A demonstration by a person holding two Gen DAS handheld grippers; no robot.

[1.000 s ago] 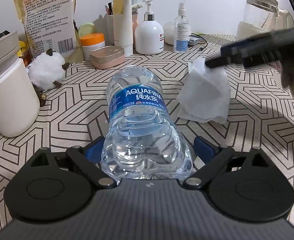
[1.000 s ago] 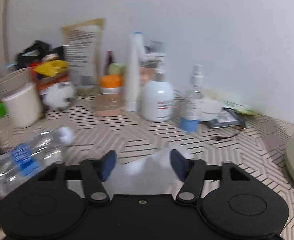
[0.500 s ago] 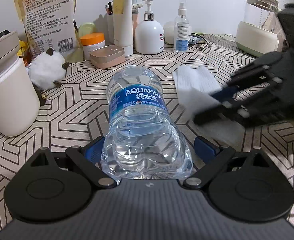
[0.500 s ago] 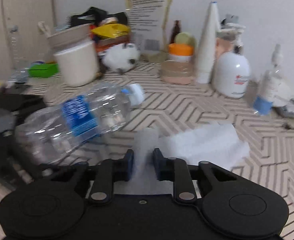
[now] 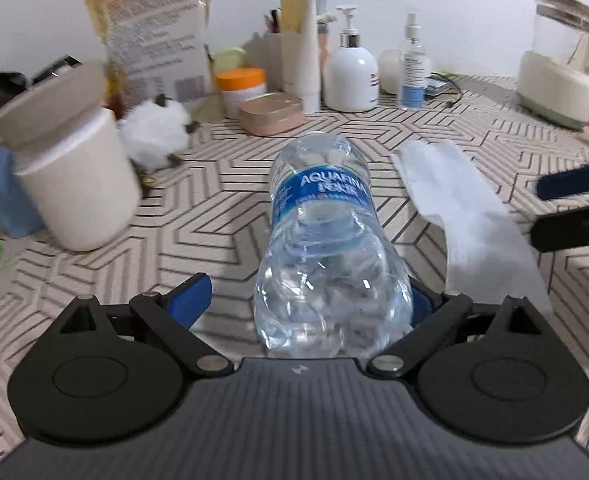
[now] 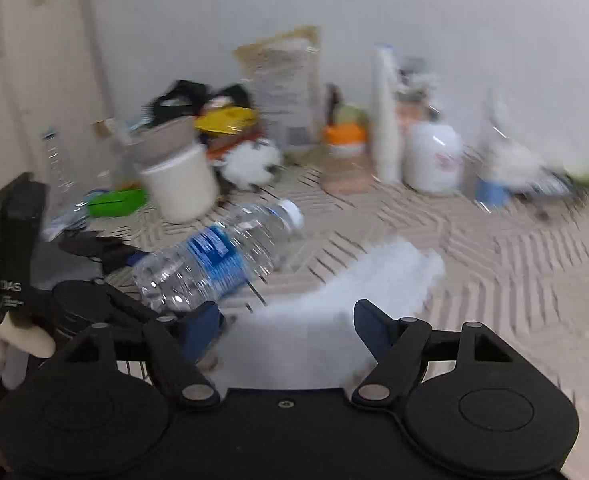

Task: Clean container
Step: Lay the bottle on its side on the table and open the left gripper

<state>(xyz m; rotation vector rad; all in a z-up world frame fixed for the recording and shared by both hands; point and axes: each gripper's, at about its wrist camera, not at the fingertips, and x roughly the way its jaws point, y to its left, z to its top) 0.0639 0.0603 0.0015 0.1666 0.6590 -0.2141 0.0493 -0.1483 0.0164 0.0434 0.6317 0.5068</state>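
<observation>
A clear water bottle (image 5: 322,240) with a blue label lies on its side on the patterned table, cap pointing away. My left gripper (image 5: 306,296) straddles its base with the jaws opening. The left pad (image 5: 190,300) stands clear of the bottle, and the right pad is hidden behind it. A white tissue (image 5: 474,224) lies flat to the right of the bottle. In the right wrist view the tissue (image 6: 334,312) lies between the fingers of my right gripper (image 6: 286,312), whose jaws are opening with the pads off it. The bottle (image 6: 214,260) lies to the left there.
A white tub with a beige lid (image 5: 74,192) and a plush toy (image 5: 154,136) stand at the left. Along the back wall are a pink case (image 5: 272,114), an orange-lidded jar (image 5: 240,88), a pump bottle (image 5: 352,76) and a spray bottle (image 5: 412,76). A glass kettle (image 5: 562,60) stands far right.
The right gripper pinched the tissue half a second ago and has now spread its fingers off it and swung. The left gripper's jaws have widened, so its left pad has left the bottle.
</observation>
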